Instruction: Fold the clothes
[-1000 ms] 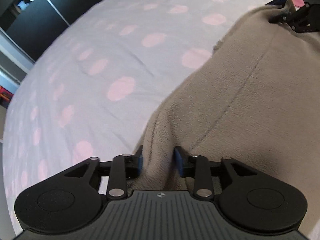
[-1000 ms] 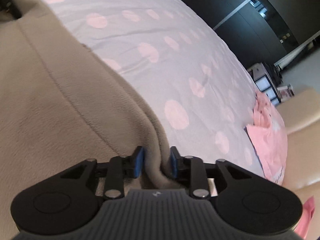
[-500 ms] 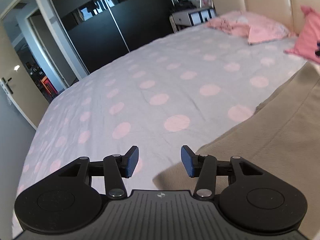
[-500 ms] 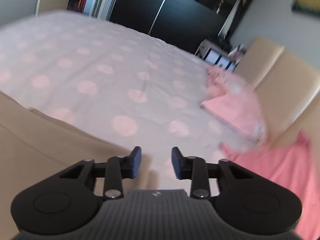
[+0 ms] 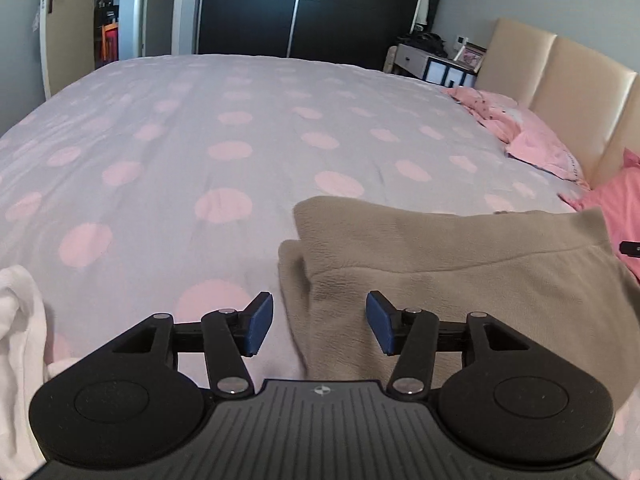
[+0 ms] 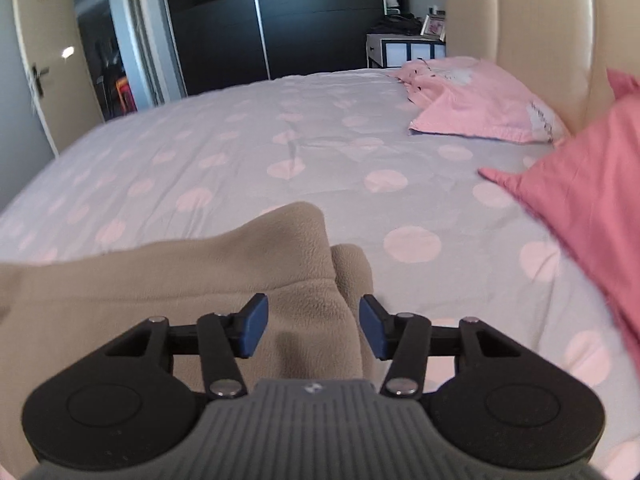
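Lying below parted jaws: fleece garment (image 5: 460, 264)

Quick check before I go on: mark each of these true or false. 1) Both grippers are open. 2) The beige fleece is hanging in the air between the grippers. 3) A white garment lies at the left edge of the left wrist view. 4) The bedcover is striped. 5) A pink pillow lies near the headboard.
1) True. The left gripper and right gripper both have their jaws apart, holding nothing.
2) False. The beige fleece garment lies on the bed, its top layer folded over.
3) True. The white garment shows there.
4) False. The bedcover is pale grey with pink dots.
5) True. The pink pillow lies by the beige headboard.
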`<move>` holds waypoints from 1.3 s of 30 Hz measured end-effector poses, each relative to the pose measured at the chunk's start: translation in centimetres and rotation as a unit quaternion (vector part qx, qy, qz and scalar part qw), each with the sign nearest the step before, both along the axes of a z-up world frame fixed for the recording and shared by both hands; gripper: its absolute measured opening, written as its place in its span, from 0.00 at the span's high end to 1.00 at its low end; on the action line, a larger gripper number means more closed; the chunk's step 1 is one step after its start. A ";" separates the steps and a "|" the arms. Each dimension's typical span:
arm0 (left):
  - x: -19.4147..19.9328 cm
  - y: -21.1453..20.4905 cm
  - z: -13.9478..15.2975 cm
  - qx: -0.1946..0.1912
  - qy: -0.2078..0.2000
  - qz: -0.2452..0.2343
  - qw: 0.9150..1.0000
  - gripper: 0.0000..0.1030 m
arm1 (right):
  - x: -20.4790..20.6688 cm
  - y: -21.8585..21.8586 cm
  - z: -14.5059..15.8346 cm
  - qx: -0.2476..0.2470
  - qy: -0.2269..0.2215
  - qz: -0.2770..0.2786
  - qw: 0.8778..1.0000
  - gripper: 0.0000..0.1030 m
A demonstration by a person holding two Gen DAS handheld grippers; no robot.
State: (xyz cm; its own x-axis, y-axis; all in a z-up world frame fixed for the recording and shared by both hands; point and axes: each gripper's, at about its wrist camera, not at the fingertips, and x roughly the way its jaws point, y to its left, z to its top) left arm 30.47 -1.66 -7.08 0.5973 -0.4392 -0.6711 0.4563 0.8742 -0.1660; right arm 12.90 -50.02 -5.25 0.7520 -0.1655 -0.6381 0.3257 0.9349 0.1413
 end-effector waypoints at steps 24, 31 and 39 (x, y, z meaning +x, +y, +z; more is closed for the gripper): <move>3.4 -1.8 -0.1 -0.045 -0.047 0.005 0.998 0.87 | 3.4 -1.0 1.0 -0.034 -0.105 -0.011 0.994 0.90; 4.8 -2.3 -4.4 -0.008 -0.002 0.010 1.000 0.86 | 5.5 -1.8 -3.5 -0.019 -0.035 -0.019 0.999 0.90; 5.5 -2.6 -6.2 0.013 0.027 -0.003 1.000 0.84 | 6.6 -1.8 -7.0 -0.009 0.014 -0.015 1.000 0.90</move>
